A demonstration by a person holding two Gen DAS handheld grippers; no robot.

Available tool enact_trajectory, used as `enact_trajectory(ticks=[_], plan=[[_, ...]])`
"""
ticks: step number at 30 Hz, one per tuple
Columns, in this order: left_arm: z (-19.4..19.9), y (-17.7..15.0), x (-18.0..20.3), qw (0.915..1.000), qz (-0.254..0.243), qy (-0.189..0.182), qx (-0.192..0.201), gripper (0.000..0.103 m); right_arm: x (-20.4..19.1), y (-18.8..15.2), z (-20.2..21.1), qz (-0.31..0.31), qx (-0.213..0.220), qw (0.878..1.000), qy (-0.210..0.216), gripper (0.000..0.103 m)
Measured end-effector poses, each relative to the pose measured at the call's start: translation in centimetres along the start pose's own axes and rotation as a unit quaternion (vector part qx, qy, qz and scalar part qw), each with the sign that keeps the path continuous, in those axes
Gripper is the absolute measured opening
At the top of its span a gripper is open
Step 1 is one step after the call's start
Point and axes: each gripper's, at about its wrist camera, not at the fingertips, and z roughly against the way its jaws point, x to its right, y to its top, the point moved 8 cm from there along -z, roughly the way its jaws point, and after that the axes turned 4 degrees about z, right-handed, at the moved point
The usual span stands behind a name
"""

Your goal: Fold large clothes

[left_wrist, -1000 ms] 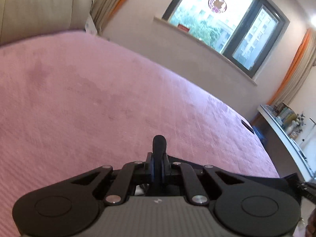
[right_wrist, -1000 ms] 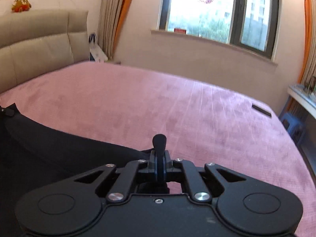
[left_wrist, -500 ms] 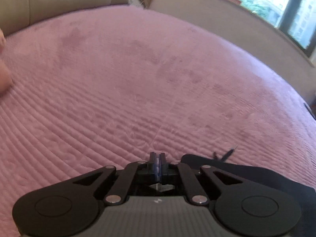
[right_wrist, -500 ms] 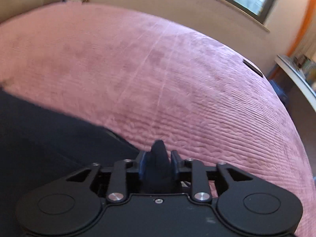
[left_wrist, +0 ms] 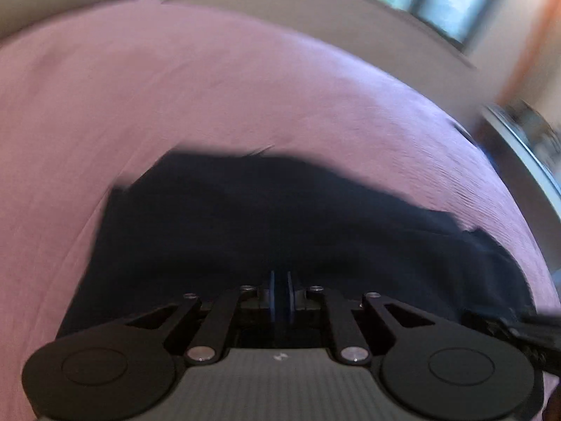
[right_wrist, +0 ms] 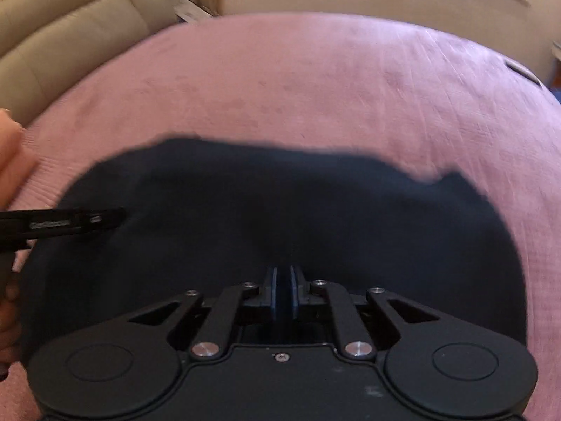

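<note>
A dark navy garment (left_wrist: 280, 217) lies spread across the pink bedspread (left_wrist: 210, 87), blurred by motion. My left gripper (left_wrist: 279, 277) is low over its near part, jaws shut, with dark cloth showing between the blue pads. In the right wrist view the same garment (right_wrist: 280, 210) fills the middle of the bed (right_wrist: 315, 87). My right gripper (right_wrist: 282, 272) is also shut, with a strip of dark fabric between its pads. The left gripper's black body (right_wrist: 70, 224) reaches in from the left over the garment, with a hand (right_wrist: 10, 161) behind it.
A beige padded headboard (right_wrist: 70, 35) stands at the far left of the bed. A window (left_wrist: 438, 0) and wall lie beyond the far edge. A cluttered shelf (left_wrist: 526, 133) stands off the right side. A small dark flat object (right_wrist: 522, 70) lies near the bed's right edge.
Both grippers have come down toward the bed and tipped downward. The garment, which hung beside them before, now lies spread in front. The right jaws stood slightly apart half a second ago and are shut now.
</note>
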Motion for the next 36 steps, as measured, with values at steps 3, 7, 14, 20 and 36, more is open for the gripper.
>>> enact_trajectory(ticks=[3, 7, 14, 20, 36], plan=[[2.9, -0.4, -5.2, 0.995, 0.098, -0.017, 0.007, 0.003, 2.2, -1.0, 2.4, -0.015, -0.002, 0.999, -0.034, 0.0], [8.3, -1.7, -8.7, 0.9927, 0.12, -0.012, 0.006, 0.004, 0.2, -1.0, 7.1, -0.002, 0.016, 0.998, -0.064, 0.009], [15.9, -6.3, -9.4, 0.9917, 0.127, 0.02, 0.007, 0.016, -8.9, -2.9, 6.7, 0.017, 0.023, 0.999, 0.016, 0.009], [16.8, -10.6, -11.1, 0.9794, 0.202, 0.002, -0.005, 0.039, -8.7, -6.9, 2.8, -0.002, 0.005, 1.0, 0.018, 0.009], [13.0, -14.4, -12.0, 0.95, 0.307, -0.039, 0.042, 0.055, -7.2, -5.3, 3.3, -0.03, 0.02, 0.999, 0.034, 0.009]])
